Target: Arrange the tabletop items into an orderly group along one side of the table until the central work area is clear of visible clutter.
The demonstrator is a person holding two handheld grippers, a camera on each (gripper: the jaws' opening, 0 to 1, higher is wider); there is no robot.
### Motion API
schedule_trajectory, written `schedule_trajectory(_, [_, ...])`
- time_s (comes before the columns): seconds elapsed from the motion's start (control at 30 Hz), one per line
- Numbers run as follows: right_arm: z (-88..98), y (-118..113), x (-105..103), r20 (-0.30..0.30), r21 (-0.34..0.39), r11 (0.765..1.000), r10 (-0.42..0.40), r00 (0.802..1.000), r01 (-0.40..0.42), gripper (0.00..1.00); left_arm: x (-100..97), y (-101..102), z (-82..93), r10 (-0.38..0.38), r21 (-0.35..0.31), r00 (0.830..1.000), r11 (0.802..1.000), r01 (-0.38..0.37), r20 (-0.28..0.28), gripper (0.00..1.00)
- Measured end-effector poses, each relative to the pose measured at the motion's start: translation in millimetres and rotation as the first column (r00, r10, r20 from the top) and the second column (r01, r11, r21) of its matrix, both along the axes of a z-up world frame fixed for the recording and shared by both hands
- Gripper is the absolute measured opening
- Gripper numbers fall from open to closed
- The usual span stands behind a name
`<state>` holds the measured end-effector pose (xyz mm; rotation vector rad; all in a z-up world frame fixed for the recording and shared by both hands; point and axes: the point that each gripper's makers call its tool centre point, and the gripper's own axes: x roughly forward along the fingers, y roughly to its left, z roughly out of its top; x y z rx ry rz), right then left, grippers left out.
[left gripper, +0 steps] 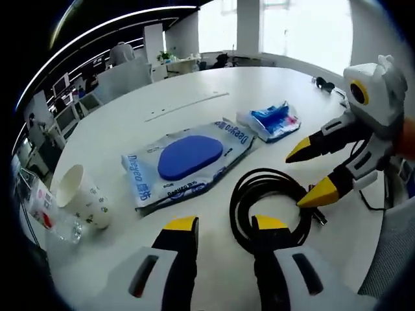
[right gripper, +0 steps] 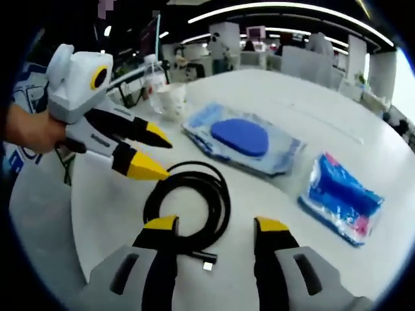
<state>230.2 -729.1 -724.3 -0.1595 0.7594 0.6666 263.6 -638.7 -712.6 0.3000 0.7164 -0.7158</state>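
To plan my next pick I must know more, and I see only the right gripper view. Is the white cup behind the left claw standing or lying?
Observer: The left gripper view shows that the paper cup lies on its side, next to a clear plastic bottle that is also lying down.
Operator: Is there any item that I have missed?
Observer: Yes, a small dark object lies near the window side of the table. It is too small to name.

coiled black cable (left gripper: 269,207) lies flat near blue wipes pack (left gripper: 188,162); small tissue pack (left gripper: 272,121) beyond; paper cup (left gripper: 81,194) tipped.
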Motion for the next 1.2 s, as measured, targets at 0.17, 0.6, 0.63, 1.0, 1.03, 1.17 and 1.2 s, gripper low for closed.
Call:
schedule_trajectory(0.17, [5.0,-0.7,0.3,0.021,0.002,1.000,-0.002,1.000,0.002,0.50,0.5,-0.7,6.3,0.018,-0.014,1.000,1.000,-0.018,0.010,0.41])
schedule_trajectory(0.6, [14.9,-4.8,-1.9,0.073,-0.014,1.000,0.017,0.997,-0.016,0.63,-7.5,6.8,12.1,0.029,-0.003,0.999,1.000,-0.029,0.014,0.51])
schedule_trajectory(0.63, [15.2,-4.2,-1.5,0.076,-0.012,1.000,0.021,0.997,-0.020,0.64,-7.2,7.7,13.7,0.032,-0.003,0.999,0.999,-0.032,0.018,0.52])
schedule_trajectory(1.0, [19.7,8.1,-5.2,0.100,-0.023,0.997,0.079,0.992,-0.077,0.88,-14.6,17.3,16.8,0.048,-0.009,0.999,0.999,-0.048,0.006,0.66])
schedule_trajectory(1.03, [20.3,8.1,-5.9,0.097,-0.020,0.997,0.078,0.992,-0.077,0.90,-16.0,18.9,16.6,0.048,-0.005,0.999,0.999,-0.048,0.008,0.67])
schedule_trajectory(1.17, [27.5,6.0,-6.2,0.106,-0.020,0.996,0.084,0.991,-0.083,0.91,-22.3,21.7,22.0,0.037,0.003,0.999,0.999,-0.037,0.013,0.70])
schedule_trajectory(1.2, [29.1,5.4,-5.8,0.106,-0.021,0.996,0.087,0.991,-0.085,0.91,-22.2,22.2,23.9,0.036,0.000,0.999,0.999,-0.037,0.017,0.71])
